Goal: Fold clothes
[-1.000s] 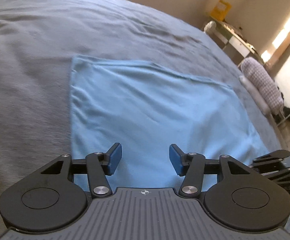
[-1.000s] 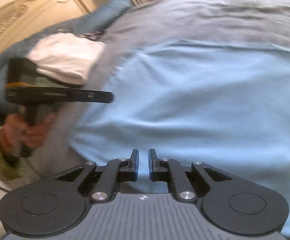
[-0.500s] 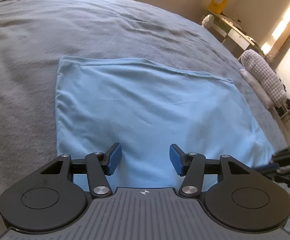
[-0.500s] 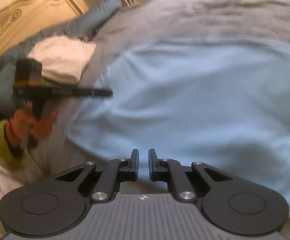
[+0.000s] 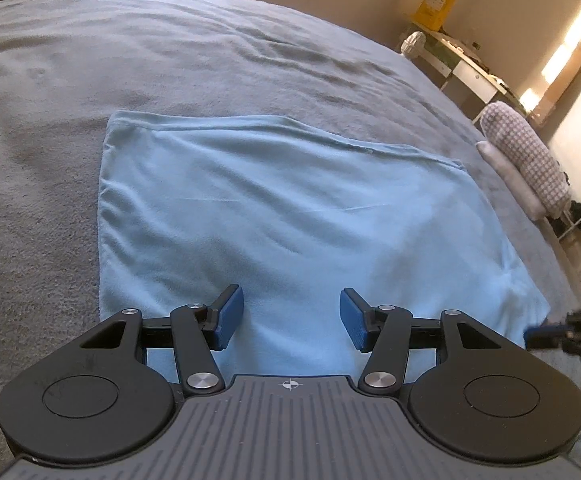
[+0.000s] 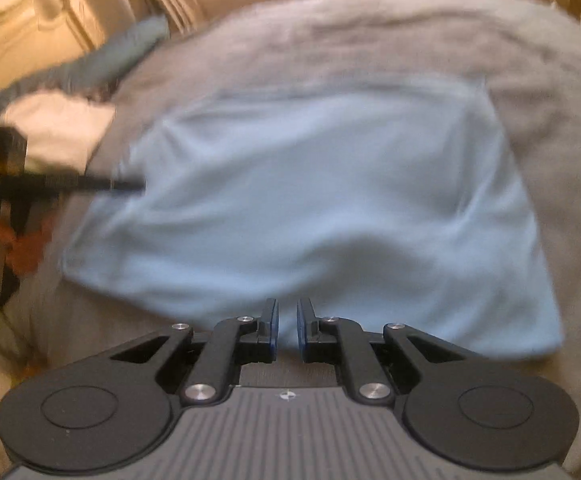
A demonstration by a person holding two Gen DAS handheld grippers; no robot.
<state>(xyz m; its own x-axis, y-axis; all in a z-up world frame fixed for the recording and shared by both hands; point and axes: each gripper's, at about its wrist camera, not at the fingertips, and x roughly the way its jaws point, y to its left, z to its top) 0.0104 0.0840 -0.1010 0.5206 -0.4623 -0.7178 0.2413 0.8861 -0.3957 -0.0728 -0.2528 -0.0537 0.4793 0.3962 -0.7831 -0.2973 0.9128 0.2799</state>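
Note:
A light blue cloth (image 5: 290,208) lies flat as a rough rectangle on the grey bed cover (image 5: 170,52). My left gripper (image 5: 290,314) hangs open over the cloth's near edge, nothing between its blue pads. At the right edge of the left wrist view, the right gripper (image 5: 562,334) shows beside the cloth's near right corner. In the blurred right wrist view my right gripper (image 6: 286,322) is shut to a narrow gap, with the blue cloth's (image 6: 322,200) near edge caught in it. A hand holds the left gripper (image 6: 62,184) at that cloth's far left side.
A white folded pile (image 6: 58,128) and a blue pillow (image 6: 122,56) lie near the carved headboard (image 6: 18,32). Beyond the bed's right edge stand a checked cushion (image 5: 526,152), a desk (image 5: 466,68) and a yellow box (image 5: 434,6). Grey bedding surrounds the cloth.
The left wrist view has swung right and the white pile has left it. The right wrist view has drawn back, so more of the cloth shows. Neither gripper's jaws changed.

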